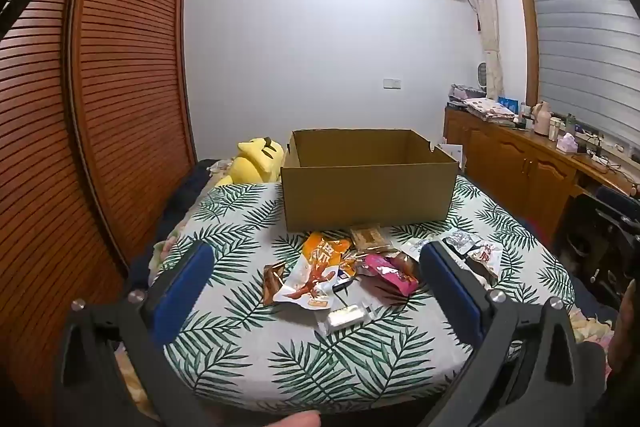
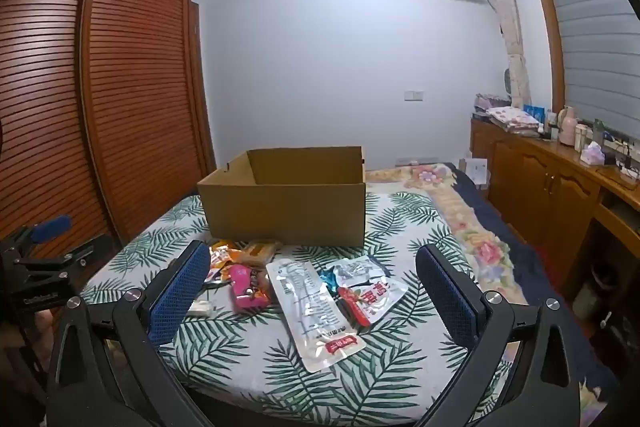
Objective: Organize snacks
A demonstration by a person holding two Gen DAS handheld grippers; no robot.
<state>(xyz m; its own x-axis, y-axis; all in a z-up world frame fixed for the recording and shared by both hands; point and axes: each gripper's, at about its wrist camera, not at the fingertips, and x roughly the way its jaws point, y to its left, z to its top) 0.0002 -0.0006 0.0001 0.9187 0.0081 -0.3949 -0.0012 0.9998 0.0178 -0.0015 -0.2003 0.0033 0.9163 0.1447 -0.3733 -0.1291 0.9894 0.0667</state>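
On leaf-print bedspread (image 1: 248, 355), my left gripper (image 1: 316, 291) and right gripper (image 2: 312, 291) hover spread wide, empty; crinkly foil snack packets (image 1: 320, 275) lie between the fingers, brown cardboard box (image 1: 368, 195) beyond.

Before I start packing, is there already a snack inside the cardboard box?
No, the cardboard box shows bare inner walls, and the snack packets lie before it.
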